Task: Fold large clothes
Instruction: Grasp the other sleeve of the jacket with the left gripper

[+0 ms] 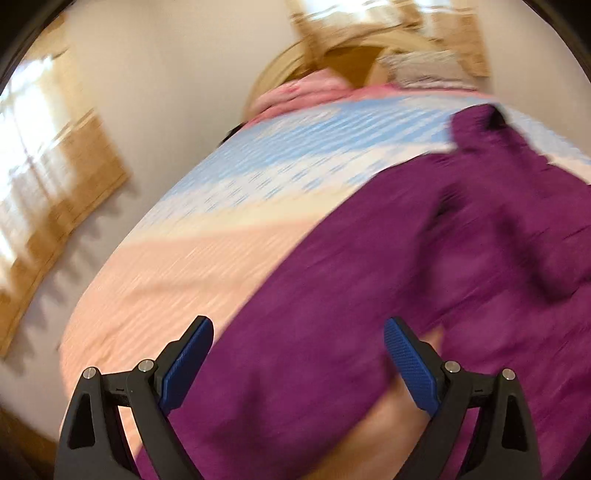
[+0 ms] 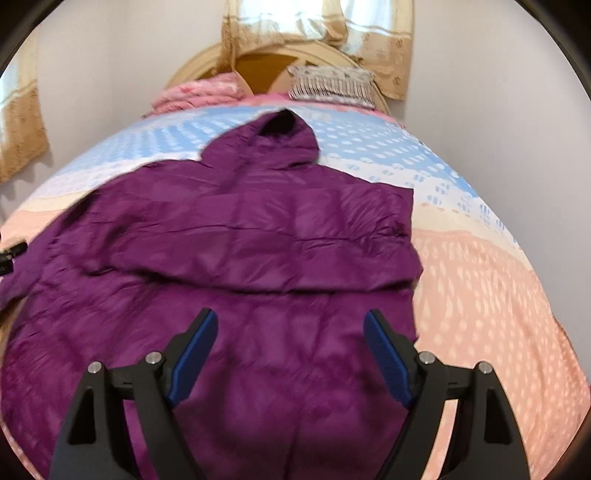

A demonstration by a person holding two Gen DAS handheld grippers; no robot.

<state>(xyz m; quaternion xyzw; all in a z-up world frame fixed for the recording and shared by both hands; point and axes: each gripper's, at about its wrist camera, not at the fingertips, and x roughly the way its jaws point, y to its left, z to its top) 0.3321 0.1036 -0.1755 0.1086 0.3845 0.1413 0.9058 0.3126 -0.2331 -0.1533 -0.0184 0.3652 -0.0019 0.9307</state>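
Observation:
A purple hooded puffer jacket [image 2: 258,236] lies spread on the bed, hood [image 2: 284,136] toward the headboard, one sleeve folded across its right side. My right gripper [image 2: 290,332] is open and empty above the jacket's lower part. My left gripper [image 1: 298,339] is open and empty above the jacket's [image 1: 406,280] left edge; that view is motion-blurred. The left gripper's tip also shows at the left edge of the right wrist view [image 2: 11,251].
The bed has a blue, white and peach patterned cover [image 2: 480,280]. A pink blanket [image 2: 199,92] and a patterned pillow [image 2: 332,83] lie by the wooden headboard [image 2: 258,62]. Curtains [image 2: 317,22] hang behind. A wall [image 1: 155,92] and a window are to the left.

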